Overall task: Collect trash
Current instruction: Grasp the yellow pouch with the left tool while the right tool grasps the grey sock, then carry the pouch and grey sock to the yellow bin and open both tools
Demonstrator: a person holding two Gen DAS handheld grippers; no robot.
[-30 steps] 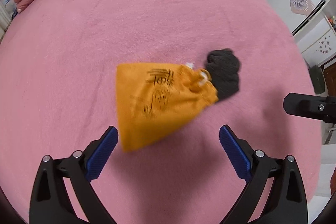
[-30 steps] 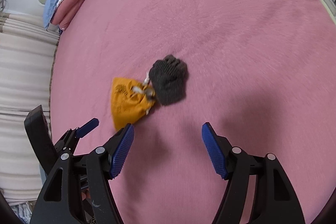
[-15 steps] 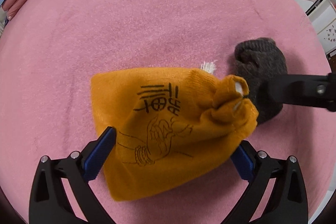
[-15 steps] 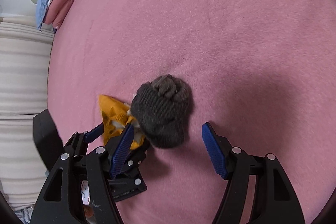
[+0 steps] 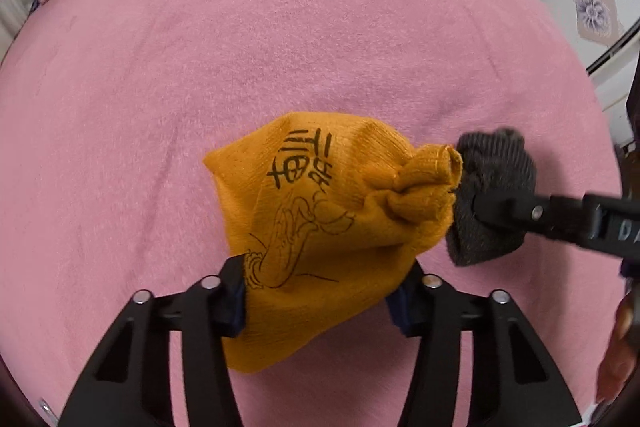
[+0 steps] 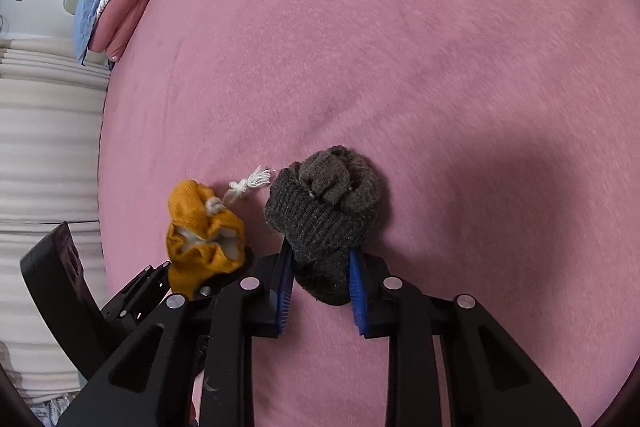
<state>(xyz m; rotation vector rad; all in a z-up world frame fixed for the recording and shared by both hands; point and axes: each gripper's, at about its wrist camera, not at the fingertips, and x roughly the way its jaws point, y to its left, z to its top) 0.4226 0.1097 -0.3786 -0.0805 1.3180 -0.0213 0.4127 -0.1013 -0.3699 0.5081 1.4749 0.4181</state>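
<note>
My left gripper (image 5: 320,295) is closing, its pads pressing the orange drawstring pouch (image 5: 320,223). My right gripper (image 6: 320,287) is closing on the dark grey rolled sock (image 6: 326,215) just beside it. Both lie on the pink bed (image 6: 400,47).

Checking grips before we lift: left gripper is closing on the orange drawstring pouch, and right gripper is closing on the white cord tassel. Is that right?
Not quite. The right gripper is closing on the dark grey knit bundle, not the white cord tassel, which lies free on the pink blanket; the right wrist view shows this. The left gripper is indeed closing on the orange drawstring pouch.
</note>
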